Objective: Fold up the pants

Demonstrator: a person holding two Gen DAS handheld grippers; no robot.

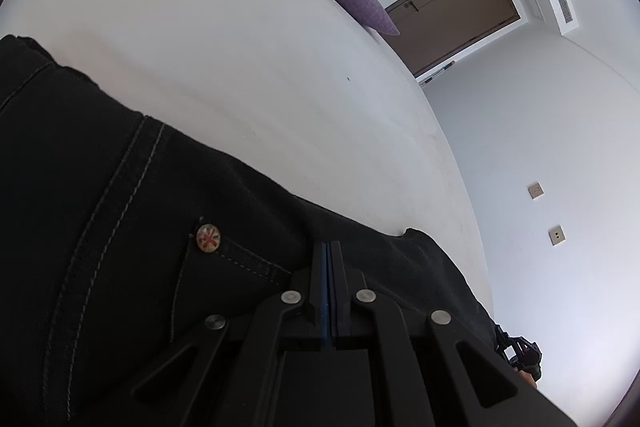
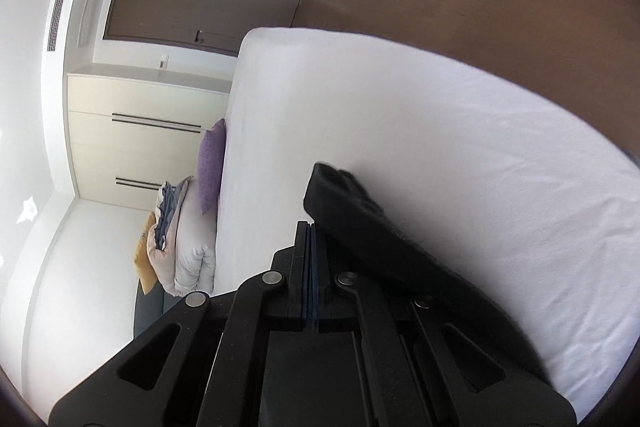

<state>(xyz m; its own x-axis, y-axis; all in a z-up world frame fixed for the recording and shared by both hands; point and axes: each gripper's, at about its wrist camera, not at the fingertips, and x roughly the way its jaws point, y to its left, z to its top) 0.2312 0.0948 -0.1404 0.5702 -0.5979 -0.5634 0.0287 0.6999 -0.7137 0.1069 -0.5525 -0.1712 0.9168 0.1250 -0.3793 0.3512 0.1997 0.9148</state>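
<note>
Both grippers all matte black plastic, pretty chunky. Left gripper (image 1: 329,251): two flat fingers with thin blue pads (image 1: 327,291) down the inner faces, four round silver screws (image 1: 291,297) across the linkage arms, triangular cutouts in the outer arms. Right gripper (image 2: 309,227): same build, darker blue-grey pads, silver screw heads (image 2: 272,278), same slotted arms.

The black pants (image 1: 120,207) with pale stitching and a round button fill the lower left, lying on white.
</note>
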